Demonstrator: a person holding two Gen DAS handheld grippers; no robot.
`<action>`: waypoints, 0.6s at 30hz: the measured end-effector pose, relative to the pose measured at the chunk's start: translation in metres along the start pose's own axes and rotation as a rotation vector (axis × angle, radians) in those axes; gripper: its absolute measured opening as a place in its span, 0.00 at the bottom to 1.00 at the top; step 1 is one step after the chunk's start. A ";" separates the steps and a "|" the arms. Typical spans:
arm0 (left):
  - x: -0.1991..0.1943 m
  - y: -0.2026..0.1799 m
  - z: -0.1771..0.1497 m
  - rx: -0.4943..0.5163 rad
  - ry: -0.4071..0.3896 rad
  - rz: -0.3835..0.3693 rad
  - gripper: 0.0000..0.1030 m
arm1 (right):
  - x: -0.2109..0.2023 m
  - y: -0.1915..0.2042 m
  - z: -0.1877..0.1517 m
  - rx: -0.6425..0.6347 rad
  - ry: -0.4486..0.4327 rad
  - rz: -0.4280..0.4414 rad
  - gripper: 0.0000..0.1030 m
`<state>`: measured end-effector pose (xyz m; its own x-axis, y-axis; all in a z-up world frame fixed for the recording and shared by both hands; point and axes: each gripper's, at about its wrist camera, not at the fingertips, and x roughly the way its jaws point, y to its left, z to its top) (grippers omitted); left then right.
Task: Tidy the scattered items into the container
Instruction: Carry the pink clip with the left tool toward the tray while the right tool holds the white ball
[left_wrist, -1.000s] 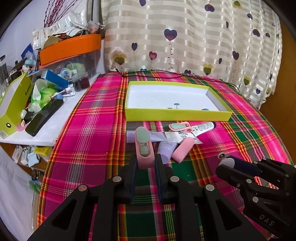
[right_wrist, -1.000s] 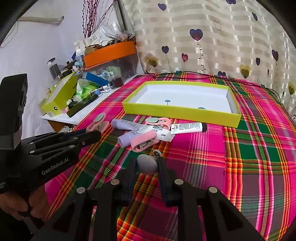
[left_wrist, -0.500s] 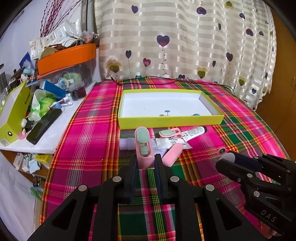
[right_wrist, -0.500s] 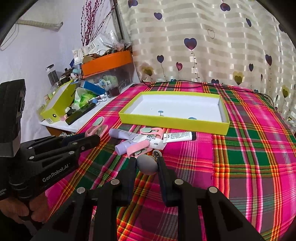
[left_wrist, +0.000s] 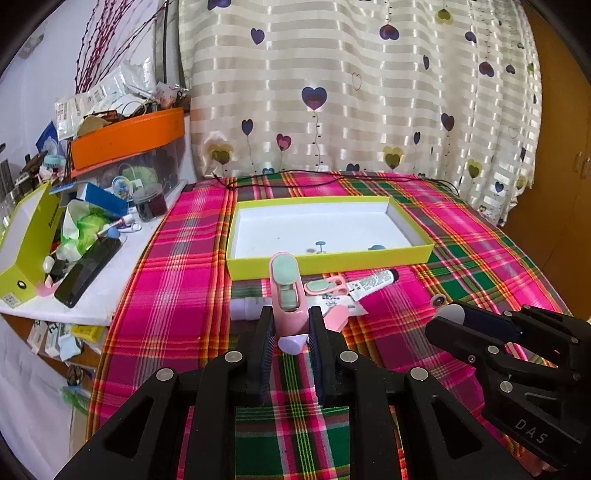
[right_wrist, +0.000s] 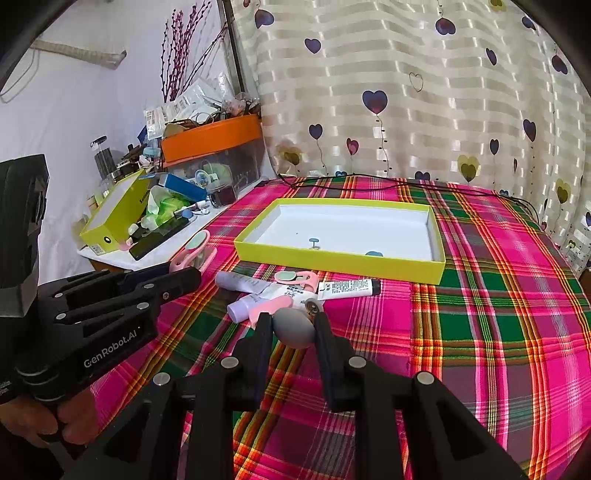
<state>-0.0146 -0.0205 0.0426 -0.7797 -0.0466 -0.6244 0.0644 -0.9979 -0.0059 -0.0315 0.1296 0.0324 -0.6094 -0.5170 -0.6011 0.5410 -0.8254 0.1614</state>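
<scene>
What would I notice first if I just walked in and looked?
Probably the bright pink plaid cloth over the whole table, with the yellow box in the middle. In front of the box lies a little heap of tubes. Each gripper holds something up: the left gripper a pink clip, the right gripper a grey oval thing.

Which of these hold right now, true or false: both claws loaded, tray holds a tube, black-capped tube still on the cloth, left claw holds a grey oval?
1. Both claws grip an item. True: the left claw is shut on the pink clipper, the right claw on the grey oval piece.
2. The yellow tray holds a tube. False: only small printed marks show inside.
3. The black-capped tube lies on the cloth. True.
4. The left claw holds a grey oval. False: it holds the pink clipper.
</scene>
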 end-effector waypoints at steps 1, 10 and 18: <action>0.000 -0.001 0.001 0.002 -0.002 -0.001 0.18 | 0.000 0.000 0.001 0.000 -0.002 -0.001 0.23; 0.000 -0.004 0.005 0.014 -0.010 -0.005 0.18 | -0.003 -0.003 0.007 -0.004 -0.017 -0.011 0.23; 0.003 -0.005 0.009 0.022 -0.013 -0.005 0.18 | -0.002 -0.003 0.015 -0.014 -0.027 -0.015 0.23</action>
<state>-0.0231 -0.0158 0.0475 -0.7882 -0.0419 -0.6140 0.0467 -0.9989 0.0082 -0.0407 0.1302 0.0449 -0.6327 -0.5105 -0.5823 0.5395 -0.8300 0.1415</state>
